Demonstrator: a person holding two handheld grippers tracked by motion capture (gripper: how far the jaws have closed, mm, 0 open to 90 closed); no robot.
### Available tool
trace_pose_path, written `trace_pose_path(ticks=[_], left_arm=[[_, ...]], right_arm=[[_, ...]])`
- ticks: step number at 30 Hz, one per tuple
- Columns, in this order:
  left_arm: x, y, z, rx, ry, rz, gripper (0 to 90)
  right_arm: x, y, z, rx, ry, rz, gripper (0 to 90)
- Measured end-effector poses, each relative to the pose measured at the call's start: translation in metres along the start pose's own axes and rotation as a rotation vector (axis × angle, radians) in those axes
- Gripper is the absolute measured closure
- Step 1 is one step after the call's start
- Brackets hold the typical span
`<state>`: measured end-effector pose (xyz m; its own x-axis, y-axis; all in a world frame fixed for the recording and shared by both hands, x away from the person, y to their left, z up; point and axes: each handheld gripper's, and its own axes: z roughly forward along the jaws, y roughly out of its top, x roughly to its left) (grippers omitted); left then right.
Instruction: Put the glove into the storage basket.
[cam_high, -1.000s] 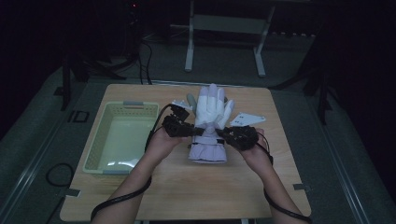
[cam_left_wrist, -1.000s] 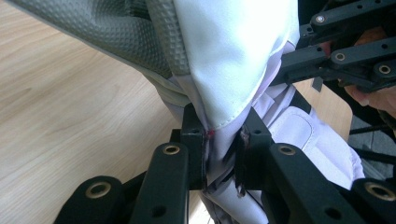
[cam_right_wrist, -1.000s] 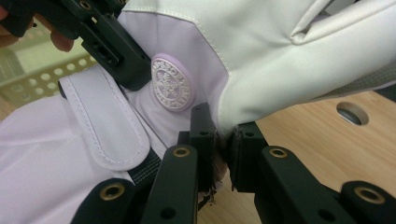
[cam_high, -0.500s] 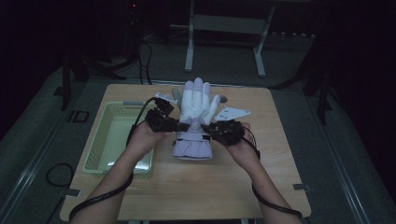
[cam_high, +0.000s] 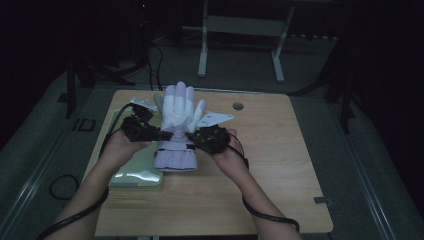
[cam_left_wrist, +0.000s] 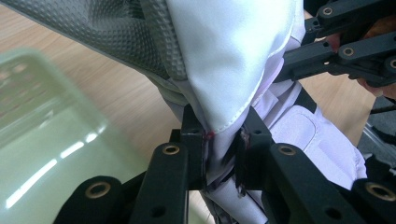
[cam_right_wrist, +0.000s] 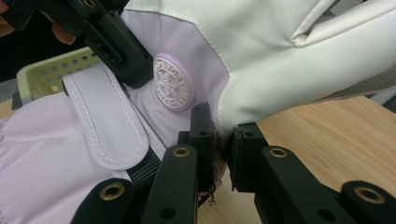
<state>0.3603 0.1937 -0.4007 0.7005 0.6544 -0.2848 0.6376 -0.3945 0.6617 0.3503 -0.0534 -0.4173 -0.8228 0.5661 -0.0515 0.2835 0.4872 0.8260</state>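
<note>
Glove: a white and pale lilac winter glove (cam_high: 178, 117), fingers pointing toward the far edge of the desk (cam_high: 280, 165), gathered cuff toward me; it sits between my two tongs, over the left half of the desk. I cannot tell whether the cuff touches the wood.
My left tongs: the left gripper (cam_left_wrist: 223, 151) has its jaws pinched on the glove's wrist, at the side nearest the tray; white and lilac fabric is squeezed between them.
My right tongs: the right gripper (cam_right_wrist: 223, 144) is clamped on the opposite edge of the wrist, just beside a round lilac embossed badge (cam_right_wrist: 173, 85) and a lilac strap (cam_right_wrist: 105, 116).
Tray: a pale green plastic tray (cam_high: 136, 175) lies along the desk's left edge, partly under my left hand (cam_high: 120, 145).
My right hand: (cam_high: 226, 150) near the desk's middle, cable trailing toward the near edge.
</note>
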Motion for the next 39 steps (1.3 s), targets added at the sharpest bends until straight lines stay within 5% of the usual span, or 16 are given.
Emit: trace_pose_path(ticks=[11, 16, 27, 31, 39], left_arm=[[0.048, -0.041, -0.048, 0.060, 0.079, -0.064, 76.7], [0.070, -0.060, -0.058, 0.064, 0.073, -0.093, 76.7], [0.098, -0.091, -0.024, 0.133, 0.069, -0.165, 76.2], [0.103, -0.099, -0.013, 0.166, 0.075, -0.172, 75.6], [0.106, -0.104, -0.001, 0.215, 0.112, -0.176, 75.6]], right_arm=[[0.049, 0.033, 0.067, 0.030, 0.047, -0.008, 81.6], [0.066, 0.042, 0.093, 0.043, 0.061, -0.002, 81.6], [0.076, 0.021, 0.136, 0.156, 0.059, 0.041, 81.6], [0.075, 0.012, 0.150, 0.210, 0.080, 0.064, 81.6], [0.082, 0.005, 0.168, 0.273, 0.040, 0.048, 81.3]])
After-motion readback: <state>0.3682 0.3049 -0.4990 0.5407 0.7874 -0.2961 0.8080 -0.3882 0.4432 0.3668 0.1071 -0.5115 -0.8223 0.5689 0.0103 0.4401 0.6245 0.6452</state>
